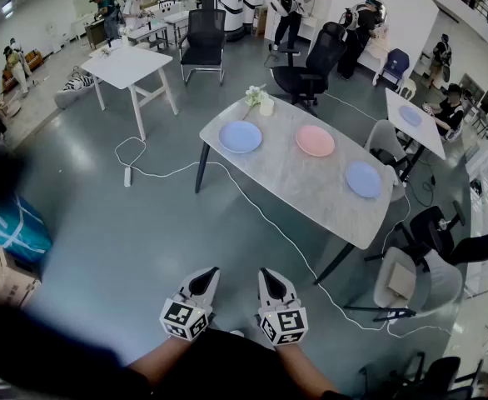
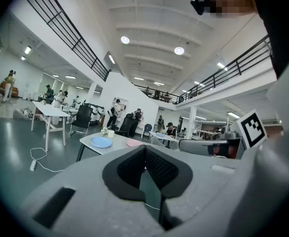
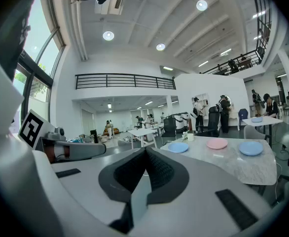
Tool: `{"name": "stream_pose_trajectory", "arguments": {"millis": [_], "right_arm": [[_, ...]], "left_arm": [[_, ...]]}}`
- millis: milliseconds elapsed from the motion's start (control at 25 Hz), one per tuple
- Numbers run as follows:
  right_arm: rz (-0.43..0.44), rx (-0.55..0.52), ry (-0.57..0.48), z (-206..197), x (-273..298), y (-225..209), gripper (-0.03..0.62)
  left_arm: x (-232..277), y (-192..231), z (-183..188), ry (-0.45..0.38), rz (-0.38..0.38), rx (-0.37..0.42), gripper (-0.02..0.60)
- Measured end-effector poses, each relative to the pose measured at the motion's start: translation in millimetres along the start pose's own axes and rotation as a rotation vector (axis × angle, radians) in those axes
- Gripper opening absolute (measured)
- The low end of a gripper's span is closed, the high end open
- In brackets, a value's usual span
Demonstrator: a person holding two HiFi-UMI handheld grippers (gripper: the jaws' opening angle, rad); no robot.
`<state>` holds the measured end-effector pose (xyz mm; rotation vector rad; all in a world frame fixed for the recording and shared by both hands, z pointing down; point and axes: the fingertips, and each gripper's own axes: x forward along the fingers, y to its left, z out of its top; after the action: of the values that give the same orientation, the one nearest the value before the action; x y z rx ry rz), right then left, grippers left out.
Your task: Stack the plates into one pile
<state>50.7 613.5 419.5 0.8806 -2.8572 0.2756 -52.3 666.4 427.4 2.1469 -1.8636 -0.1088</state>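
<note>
Plates: two blue (image 1: 240, 137) (image 1: 364, 179), one pink (image 1: 315, 141), apart on table (image 1: 302, 192); both hand-held grippers (image 1: 205, 277) (image 1: 269, 277) clenched, empty

Bright, even light falls from round white ceiling lamps (image 2: 125, 40) and tall windows (image 3: 33, 53). Strong fisheye bending, dark corners; the head view's left edge is blurred.

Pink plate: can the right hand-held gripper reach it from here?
Probably not yet. The right hand-held gripper is shut and empty near the person's body, while the pink plate lies on the table across open floor. Only a cable crosses that floor; the person must step closer.
</note>
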Motion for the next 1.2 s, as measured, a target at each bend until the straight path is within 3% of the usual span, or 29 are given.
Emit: {"name": "stream_pose_trajectory", "arguments": {"millis": [240, 560, 760, 960, 1200], "right_arm": [[-0.033, 0.004, -0.018, 0.0, 11.4, -17.7, 0.011], [-0.070, 0.111, 0.040, -23.2, 52.5, -34.6, 0.012], [-0.055, 0.072, 0.085, -15.0, 128.4, -51.1, 0.012], [-0.097, 0.078, 0.120, 8.5, 225.0, -79.1, 0.012], [-0.101, 0.064, 0.171, 26.9, 341.3, -89.1, 0.012]], "left_arm": [[22.6, 8.5, 2.4, 0.007, -0.004, 0.040, 0.015], [45.7, 63.5, -4.6, 0.053, 0.017, -0.005, 0.015], [102.2, 124.7, 1.2, 0.060, -0.003, -0.058, 0.015], [160.0, 200.1, 16.2, 0.095, -0.021, -0.096, 0.015], [217.8, 290.8, 41.8, 0.130, -0.087, -0.098, 0.015]]}}
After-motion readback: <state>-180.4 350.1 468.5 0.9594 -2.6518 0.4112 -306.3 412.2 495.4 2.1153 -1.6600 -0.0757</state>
